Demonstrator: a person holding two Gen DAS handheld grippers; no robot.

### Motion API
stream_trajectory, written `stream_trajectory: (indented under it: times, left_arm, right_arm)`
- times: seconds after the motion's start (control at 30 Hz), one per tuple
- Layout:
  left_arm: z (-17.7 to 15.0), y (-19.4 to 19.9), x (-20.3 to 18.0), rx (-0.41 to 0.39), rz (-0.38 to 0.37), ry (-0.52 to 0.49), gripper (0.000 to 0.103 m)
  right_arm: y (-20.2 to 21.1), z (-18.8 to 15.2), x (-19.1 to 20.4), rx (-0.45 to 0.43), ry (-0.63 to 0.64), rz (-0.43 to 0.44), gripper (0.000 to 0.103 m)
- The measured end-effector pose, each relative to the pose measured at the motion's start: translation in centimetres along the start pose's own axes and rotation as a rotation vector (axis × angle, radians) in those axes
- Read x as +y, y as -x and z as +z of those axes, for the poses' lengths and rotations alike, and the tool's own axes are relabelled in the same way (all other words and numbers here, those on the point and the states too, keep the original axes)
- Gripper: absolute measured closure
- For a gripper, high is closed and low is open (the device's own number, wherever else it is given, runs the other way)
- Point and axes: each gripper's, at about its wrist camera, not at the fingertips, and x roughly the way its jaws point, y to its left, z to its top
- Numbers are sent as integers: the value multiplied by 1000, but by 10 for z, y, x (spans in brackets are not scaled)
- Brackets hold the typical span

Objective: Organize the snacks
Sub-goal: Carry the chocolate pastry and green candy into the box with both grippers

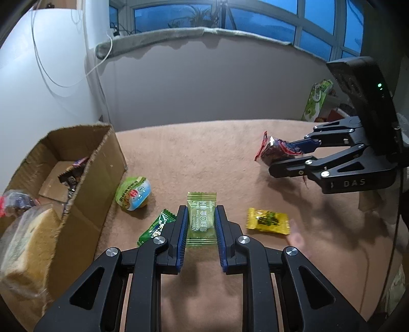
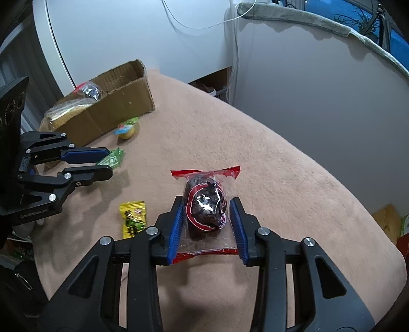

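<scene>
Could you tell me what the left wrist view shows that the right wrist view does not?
Only the left wrist view shows the dark green packet beside the left tongs, and the window along its top.

Only the right wrist view shows the red-edged wrapper from close up, between the right tongs, with its dark round snack inside.

Both show the cardboard box, the round green-lidded snack, the yellow packet, the light green plum packet shut in the left tongs, and the tan blanket.

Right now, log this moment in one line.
left gripper: shut on green candy | right gripper: around red-wrapped snack | cardboard box: partly filled
</scene>
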Motion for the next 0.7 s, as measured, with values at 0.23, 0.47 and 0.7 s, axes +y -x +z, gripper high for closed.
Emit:
stream_trajectory:
  times: [0.23, 0.47, 0.7]
  left_arm:
    - [0, 32, 4, -55, -2, 12, 84]
    - [-9, 61, 13, -100, 3, 26, 84]
    - [-19, 91, 30, -148, 14, 67, 84]
  right_arm:
    - [26, 5, 16, -45, -1, -16, 66]
    - [46, 11, 37, -83, 9, -21, 66]
    - [58, 26, 63, -125, 29, -19, 66]
